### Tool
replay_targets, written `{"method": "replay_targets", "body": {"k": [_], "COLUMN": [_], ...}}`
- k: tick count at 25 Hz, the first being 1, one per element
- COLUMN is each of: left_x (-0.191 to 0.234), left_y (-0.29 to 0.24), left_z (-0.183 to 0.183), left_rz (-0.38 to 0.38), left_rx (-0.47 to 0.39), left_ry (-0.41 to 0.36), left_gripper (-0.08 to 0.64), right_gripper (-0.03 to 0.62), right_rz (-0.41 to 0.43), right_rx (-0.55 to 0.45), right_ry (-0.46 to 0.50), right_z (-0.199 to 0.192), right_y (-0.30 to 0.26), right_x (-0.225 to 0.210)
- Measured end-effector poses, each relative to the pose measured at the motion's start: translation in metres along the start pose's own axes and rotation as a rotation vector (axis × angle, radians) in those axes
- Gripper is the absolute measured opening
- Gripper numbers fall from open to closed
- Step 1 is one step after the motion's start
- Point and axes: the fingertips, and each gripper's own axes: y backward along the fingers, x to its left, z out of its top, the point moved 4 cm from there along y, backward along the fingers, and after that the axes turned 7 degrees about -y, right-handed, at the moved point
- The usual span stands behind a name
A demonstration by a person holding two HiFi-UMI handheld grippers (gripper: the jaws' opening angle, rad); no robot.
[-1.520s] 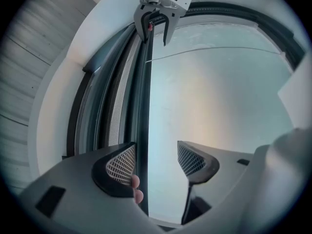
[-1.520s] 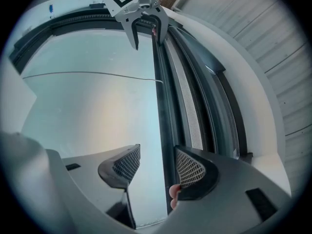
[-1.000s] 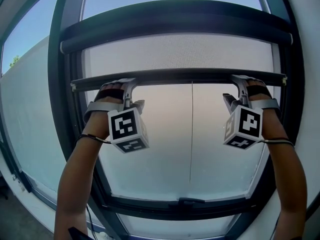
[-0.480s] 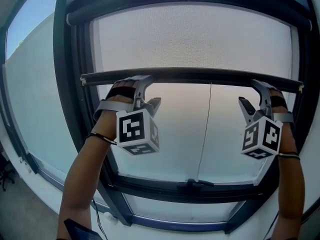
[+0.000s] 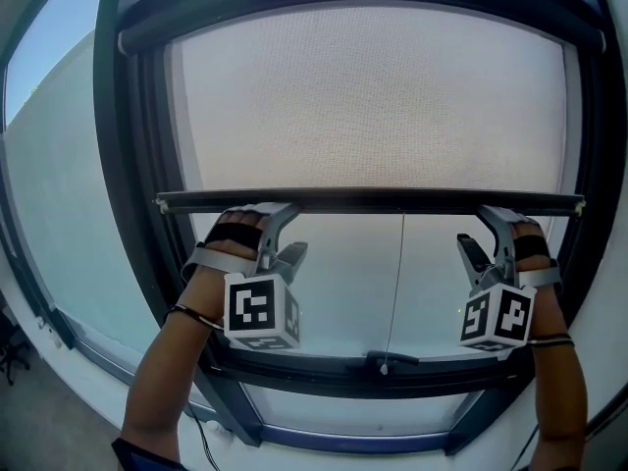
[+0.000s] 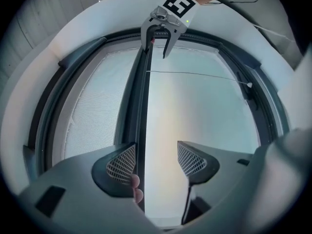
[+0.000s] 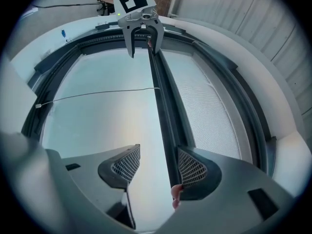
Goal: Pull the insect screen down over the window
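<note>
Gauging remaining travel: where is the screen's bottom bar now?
In the head view, the bottom bar spans the window about halfway down, left claw hooked near its left end, right claw near its right, well above the lower frame rail.

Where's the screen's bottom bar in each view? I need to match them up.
Head view: the bottom bar runs level across the middle.
Left gripper view: it runs up the picture, just left of centre.
Right gripper view: it runs up the picture, just right of centre.
Shared landmark: the thin pull cord coming off the bar.
</note>
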Motion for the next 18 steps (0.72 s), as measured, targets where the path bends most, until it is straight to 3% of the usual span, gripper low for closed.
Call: {"method": "replay_targets", "body": {"k": [8,14,18], "left_x": [-0.016,-0.012,-0.012], "left_y": [0.0,0.003,0.005], "left_z": [0.003,0.002,0.0], "left_rz": [0.018,-0.088,-0.112], "left_rx": [-0.04,-0.077,-0.058], "left_ry": [0.065,0.089,0.047], "left_gripper": [0.268,0.268,0.268], "right_gripper": [0.232,0.23,0.232], "right_rz": [0.017,0.118,0.145], "right_rx": [0.023,0.054,0.061], "right_ry": [-0.003,-0.002,0.021], "right_z": [-0.003,-0.001,0.001], "right_y": [0.003,0.004,0.006], "right_x": [0.012,0.007,0.007]}}
